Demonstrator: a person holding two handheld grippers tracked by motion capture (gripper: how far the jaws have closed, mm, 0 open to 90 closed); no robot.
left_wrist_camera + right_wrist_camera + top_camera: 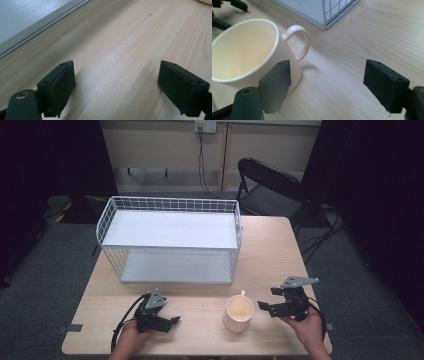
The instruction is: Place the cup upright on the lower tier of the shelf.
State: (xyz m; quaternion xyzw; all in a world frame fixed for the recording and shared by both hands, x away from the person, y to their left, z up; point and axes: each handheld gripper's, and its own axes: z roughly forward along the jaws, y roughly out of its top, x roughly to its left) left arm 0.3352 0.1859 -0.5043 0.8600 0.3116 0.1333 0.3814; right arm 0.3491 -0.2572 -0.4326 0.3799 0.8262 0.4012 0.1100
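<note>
Right gripper (327, 85) gaping wide, gripping nothing, hovering with mug (249, 55) just off its left jaw. Left gripper (117, 85) also spread wide, holding nothing, resting over bare table (130, 37).

Cup (249, 52) rim cut off at left edge (right gripper view).

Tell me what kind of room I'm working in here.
Probably a lab or studio recording setup, not a home: a plain wooden table bearing just a white wire rack and a cream mug, dark curtains at both sides, and a black folding chair behind.
</note>
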